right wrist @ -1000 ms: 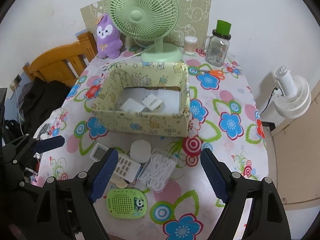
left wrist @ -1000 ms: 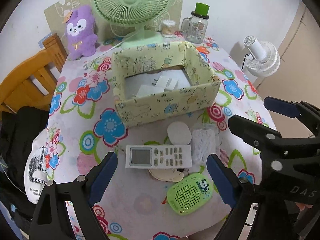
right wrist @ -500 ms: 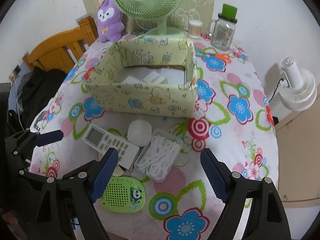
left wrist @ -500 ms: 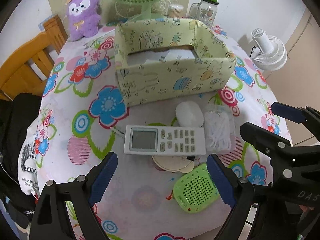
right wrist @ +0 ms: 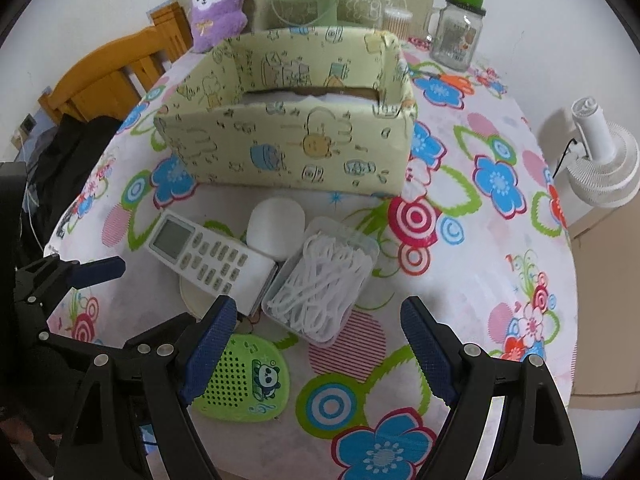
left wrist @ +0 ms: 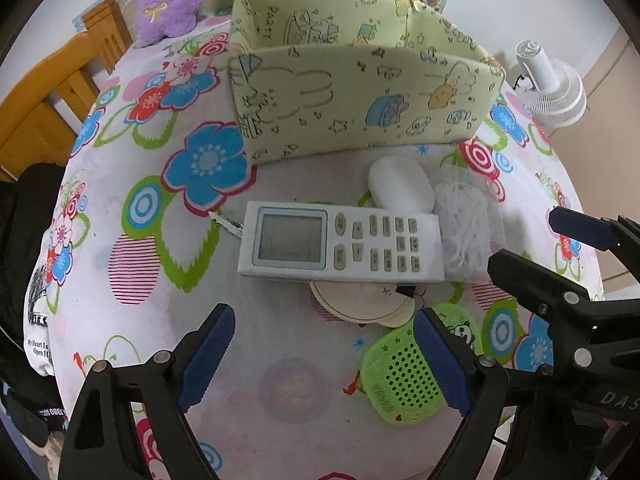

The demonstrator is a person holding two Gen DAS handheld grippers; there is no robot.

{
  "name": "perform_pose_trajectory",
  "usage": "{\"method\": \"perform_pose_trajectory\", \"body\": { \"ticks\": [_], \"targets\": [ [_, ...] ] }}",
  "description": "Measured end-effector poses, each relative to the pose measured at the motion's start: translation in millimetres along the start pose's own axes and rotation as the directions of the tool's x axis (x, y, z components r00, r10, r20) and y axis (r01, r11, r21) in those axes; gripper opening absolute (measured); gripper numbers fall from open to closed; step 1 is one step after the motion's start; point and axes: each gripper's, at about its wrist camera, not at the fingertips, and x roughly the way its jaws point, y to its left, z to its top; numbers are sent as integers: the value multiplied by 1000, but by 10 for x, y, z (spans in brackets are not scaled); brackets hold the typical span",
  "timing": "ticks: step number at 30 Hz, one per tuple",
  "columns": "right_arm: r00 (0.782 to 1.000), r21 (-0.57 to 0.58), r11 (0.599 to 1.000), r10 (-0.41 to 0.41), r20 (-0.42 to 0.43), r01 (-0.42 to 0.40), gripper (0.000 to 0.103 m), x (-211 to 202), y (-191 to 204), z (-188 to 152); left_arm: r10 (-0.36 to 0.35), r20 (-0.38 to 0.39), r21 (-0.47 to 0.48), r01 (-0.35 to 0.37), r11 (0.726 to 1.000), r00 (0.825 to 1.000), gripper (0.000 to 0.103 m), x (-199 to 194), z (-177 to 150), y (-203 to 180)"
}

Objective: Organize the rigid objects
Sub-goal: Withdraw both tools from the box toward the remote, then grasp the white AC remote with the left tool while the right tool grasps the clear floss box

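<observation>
Basically both tools hang over the cluster of loose items in front of the yellow box (left wrist: 360,92), nothing gripped yet. Left gripper (left wrist: 324,356) stands wide, jaws empty; right gripper (right wrist: 320,344) also wide and empty. The remote (left wrist: 340,246) lies flat on the flowered tablecloth (left wrist: 120,208), just ahead of the left gripper, partly resting on a round cream disc (left wrist: 360,306). Its long axis runs across the left view, screen end to the left, button end to the right, i.e. roughly parallel to the line between the left fingertips, so a grab across the narrow width prob. needs a wrist roll first, or a take by one end. In the right view the clear box of white picks (right wrist: 320,280) sits straight ahead between the right jaws' line, long axis slanting away, touching the remote's button end. So the split looks natural: left hand nearer the remote, right hand nearer the pick box. White oval case (left wrist: 400,190) sits just behind both, touching the remote; green panda speaker (right wrist: 244,380) is nearest, partly under the inner fingers. The box is beyond all of it, open top facing up, contents mostly hidden from this low angle.
</observation>
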Motion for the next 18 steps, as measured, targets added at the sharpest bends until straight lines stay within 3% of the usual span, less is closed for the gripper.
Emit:
{"method": "perform_pose_trajectory", "body": {
  "ticks": [8,18],
  "targets": [
    [999,15,1000,8,-35,-8,86,169,-59,-106,-18,-31,-2,18,1000,999,92,131,-107,-73],
    [998,12,1000,12,-56,-12,86,313,-135,-78,19,-25,-5,-19,1000,1000,92,237,-47,-150]
  ]
}}
